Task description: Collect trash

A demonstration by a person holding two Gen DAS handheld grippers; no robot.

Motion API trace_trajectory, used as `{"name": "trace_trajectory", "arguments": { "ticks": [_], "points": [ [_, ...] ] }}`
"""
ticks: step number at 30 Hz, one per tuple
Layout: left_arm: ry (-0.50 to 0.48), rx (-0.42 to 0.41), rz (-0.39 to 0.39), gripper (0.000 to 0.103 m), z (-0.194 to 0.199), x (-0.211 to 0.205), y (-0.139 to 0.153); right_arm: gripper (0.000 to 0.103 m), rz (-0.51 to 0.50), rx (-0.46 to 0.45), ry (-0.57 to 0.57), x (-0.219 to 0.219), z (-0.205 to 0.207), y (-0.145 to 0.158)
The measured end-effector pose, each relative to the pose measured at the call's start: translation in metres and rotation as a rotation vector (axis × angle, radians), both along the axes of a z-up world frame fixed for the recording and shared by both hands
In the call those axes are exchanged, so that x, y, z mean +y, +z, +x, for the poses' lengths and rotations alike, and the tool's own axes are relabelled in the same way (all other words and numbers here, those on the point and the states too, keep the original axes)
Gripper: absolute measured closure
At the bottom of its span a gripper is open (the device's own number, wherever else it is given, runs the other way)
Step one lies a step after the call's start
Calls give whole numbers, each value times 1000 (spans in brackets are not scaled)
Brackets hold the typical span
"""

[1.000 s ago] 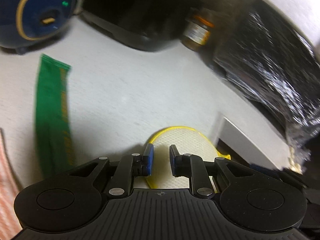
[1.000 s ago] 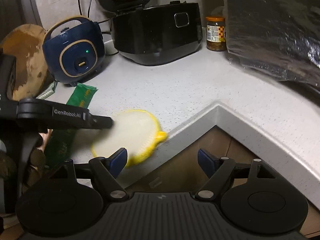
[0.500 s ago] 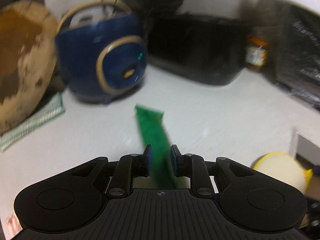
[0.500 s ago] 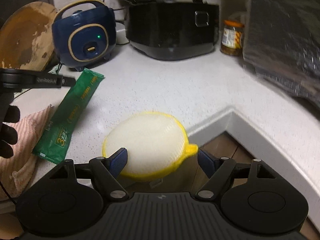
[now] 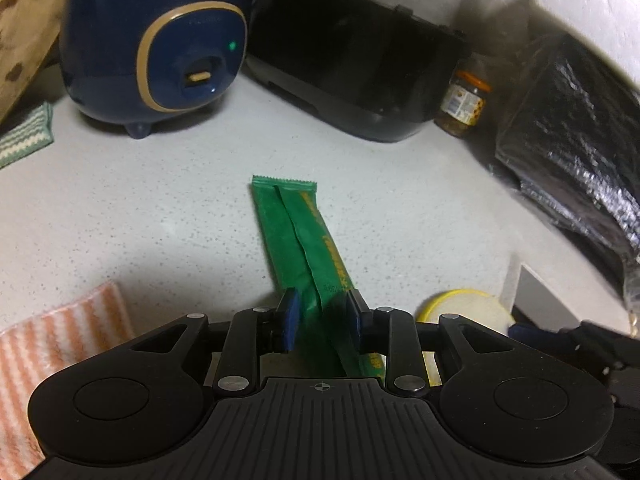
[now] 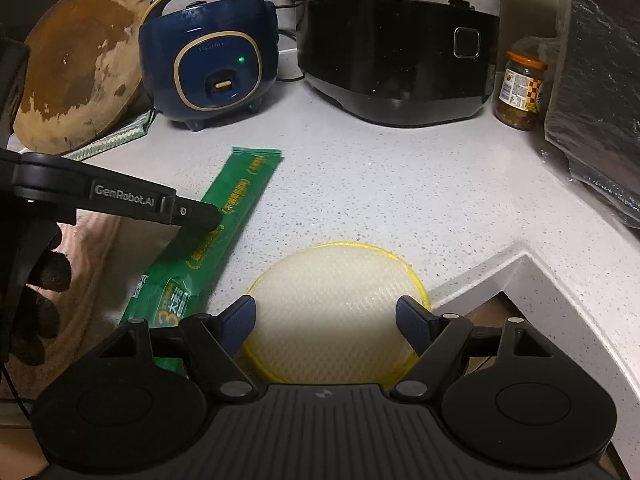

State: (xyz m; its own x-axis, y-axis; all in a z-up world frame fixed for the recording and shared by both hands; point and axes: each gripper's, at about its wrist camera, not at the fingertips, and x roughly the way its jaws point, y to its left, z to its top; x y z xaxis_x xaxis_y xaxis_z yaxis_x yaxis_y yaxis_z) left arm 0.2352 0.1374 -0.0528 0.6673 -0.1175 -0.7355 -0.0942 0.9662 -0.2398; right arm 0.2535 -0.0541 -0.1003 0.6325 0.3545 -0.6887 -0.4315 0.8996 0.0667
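Writing seen: "GenRobot.AI" in white on the left tongs [image 6: 212,216] arm, right wrist view; a large "3" plus yellow print, too small to read, on the green wrapper [image 6: 216,240]; jar label printed but illegible

Counts: one green wrapper, one round yellow-rimmed pad [image 6: 336,308], two cookers, one jar [image 6: 520,92], two cloths, one round wooden board [image 6: 80,72]

Landmark: the blue cooker [image 5: 156,52]. The black cooker [image 5: 360,80] stands just right of it, the jar beyond that, the board to its left. The green-and-white cloth [image 5: 26,136] lies at its left foot

Green wrapper [image 5: 304,248] lies flat on the speckled tabletop [image 5: 140,220], in front of the blue cooker, long axis pointing back toward it

Left tongs [image 5: 322,318]: narrowly parted, blue pads either side of the wrapper's near end; whether they pinch it, cannot tell

Right tongs [image 6: 328,322]: wide apart, empty, over the pad, which sits right of the wrapper

Striped pink cloth [image 5: 60,344] lies left of the wrapper
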Motion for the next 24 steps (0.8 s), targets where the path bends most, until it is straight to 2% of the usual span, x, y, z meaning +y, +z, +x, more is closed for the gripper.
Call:
{"name": "trace_trajectory", "arguments": {
  "ticks": [8, 10, 14, 19, 21, 22, 24],
  "points": [
    [38, -28, -108, 74, 5, 9, 15, 19, -41, -45, 7, 10, -8, -6],
    [26, -19, -70, 74, 11, 1, 15, 17, -53, -54, 7, 14, -10, -7],
    [-1, 59, 142, 73, 24, -27, 4, 16, -66, -60, 10, 16, -12, -8],
    [-12, 65, 158, 72, 23, -33, 0, 16, -49, -55, 16, 12, -13, -9],
    [-25, 67, 172, 72, 23, -35, -2, 10, -29, -39, 16, 9, -12, -10],
    [-28, 66, 177, 70, 23, -36, -3, 7, -17, -16, 16, 8, -11, -11],
    [-35, 58, 179, 69, 22, -35, -6, 1, 18, 96, 3, 4, -3, -22]
  ]
}}
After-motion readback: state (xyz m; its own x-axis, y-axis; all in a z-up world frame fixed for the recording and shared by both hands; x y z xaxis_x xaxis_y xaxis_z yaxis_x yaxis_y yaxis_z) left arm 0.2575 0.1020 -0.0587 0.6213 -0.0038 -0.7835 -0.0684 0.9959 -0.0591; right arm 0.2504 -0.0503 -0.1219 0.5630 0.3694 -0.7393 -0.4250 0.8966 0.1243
